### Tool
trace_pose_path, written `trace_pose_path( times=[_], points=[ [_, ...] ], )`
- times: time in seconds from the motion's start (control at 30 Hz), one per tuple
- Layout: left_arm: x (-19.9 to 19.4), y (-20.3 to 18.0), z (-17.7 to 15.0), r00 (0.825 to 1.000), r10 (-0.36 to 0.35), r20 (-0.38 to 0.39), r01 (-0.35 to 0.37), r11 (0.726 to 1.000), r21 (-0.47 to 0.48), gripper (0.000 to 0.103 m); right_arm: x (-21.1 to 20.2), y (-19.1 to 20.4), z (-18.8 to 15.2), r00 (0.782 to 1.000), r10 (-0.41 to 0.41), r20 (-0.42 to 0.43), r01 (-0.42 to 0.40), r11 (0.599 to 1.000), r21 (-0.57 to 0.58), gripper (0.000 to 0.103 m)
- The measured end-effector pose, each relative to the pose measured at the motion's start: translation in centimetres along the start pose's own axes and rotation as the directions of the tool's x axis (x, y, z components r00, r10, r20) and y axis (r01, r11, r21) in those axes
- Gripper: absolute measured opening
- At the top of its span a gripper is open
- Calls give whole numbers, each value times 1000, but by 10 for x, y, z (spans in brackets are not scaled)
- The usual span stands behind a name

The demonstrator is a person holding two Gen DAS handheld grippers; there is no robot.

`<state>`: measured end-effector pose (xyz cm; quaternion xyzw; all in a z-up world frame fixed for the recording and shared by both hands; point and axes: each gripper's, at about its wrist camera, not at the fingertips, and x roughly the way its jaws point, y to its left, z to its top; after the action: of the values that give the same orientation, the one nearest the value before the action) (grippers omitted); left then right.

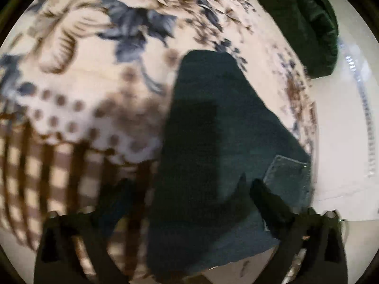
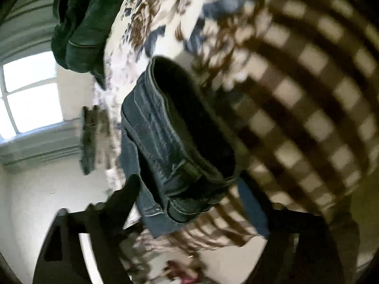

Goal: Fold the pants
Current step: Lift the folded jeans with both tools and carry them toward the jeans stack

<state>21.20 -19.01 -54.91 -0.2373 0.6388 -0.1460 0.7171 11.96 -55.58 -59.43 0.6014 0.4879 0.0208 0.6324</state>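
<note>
Seemingly near done: jeans bundled compact on bedspread, left tool wide around them, right tool wide, flattening maybe left.

Floral checked blanket, dark green garment, window

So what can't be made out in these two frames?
- Left gripper: motion blur; whether it grips the jeans is unclear.
- Right gripper: right finger blurred behind the jeans' waistband; grip unclear.
- Jeans' legs: cut off by the frame in both views.
- Dark garment: blurred, type unreadable.
- Blanket: pattern smeared.
</note>
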Motion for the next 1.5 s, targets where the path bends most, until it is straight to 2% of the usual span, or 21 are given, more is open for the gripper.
trace_pose_path(
  times=[0.07, 0.17, 0.3, 0.43, 0.5, 0.53, 0.63, 0.77, 0.8, 0.9, 0.93, 1.1, 1.23, 1.37, 1.5],
  points=[
    [15, 1, 2, 999, -25, -33, 24, 1000, -13, 103, 14, -4, 1, 999, 36, -31, -35, 999, 19, 98],
    [31, 1, 9, 999, -4, -54, 4, 1000, -7, 103, 34, -6, 6, 998, 30, -60, -29, 999, 20, 103],
    [34, 0, 16, 998, -18, -61, 17, 1000, -12, 103, 51, 8, 16, 997, 11, -75, -11, 1000, -9, 103],
    [34, 4, 17, 997, -36, -63, 35, 999, -22, 103, 51, 33, 13, 996, 63, -70, -67, 995, -67, 103],
    [35, 5, 16, 997, -45, -65, 44, 999, -24, 103, 56, 34, 14, 998, 5, -67, -11, 996, -91, 103],
    [35, 6, 16, 997, -45, -67, 44, 999, -22, 103, 64, 29, 15, 995, -69, -75, 62, 994, -92, 101],
    [35, 5, 17, 997, -40, -72, 39, 999, -18, 103, 70, 29, 17, 997, -30, -67, 26, 998, -60, 103],
    [36, 6, 19, 996, -54, -74, 52, 998, -33, 103, 62, 45, 18, 995, 100, -14, -101, 993, -61, 103],
    [36, 8, 19, 995, -62, -73, 59, 998, -38, 103, 63, 49, 18, 995, 99, -12, -100, 992, -79, 103],
    [38, 7, 19, 995, -60, -77, 58, 998, -30, 103, 84, 45, 23, 997, -59, -59, 52, 993, -109, 94],
    [38, 7, 19, 995, -57, -81, 55, 998, -25, 103, 86, 44, 24, 996, -67, -57, 61, 992, -111, 94],
    [39, 7, 22, 994, -61, -91, 59, 998, -33, 103, 78, 50, 17, 993, -98, -68, 91, 991, -99, 92],
    [38, 8, 20, 995, -55, -87, 52, 998, -37, 103, 80, 40, 13, 995, -65, -79, 61, 996, -58, 93],
    [41, 4, 21, 995, -53, -85, 50, 998, -39, 103, 81, 45, 17, 993, -73, -88, 68, 996, -59, 93],
    [42, 4, 22, 995, -49, -83, 45, 997, -55, 103, 92, 54, 20, 998, -41, -56, 38, 998, -44, 93]
  ],
)
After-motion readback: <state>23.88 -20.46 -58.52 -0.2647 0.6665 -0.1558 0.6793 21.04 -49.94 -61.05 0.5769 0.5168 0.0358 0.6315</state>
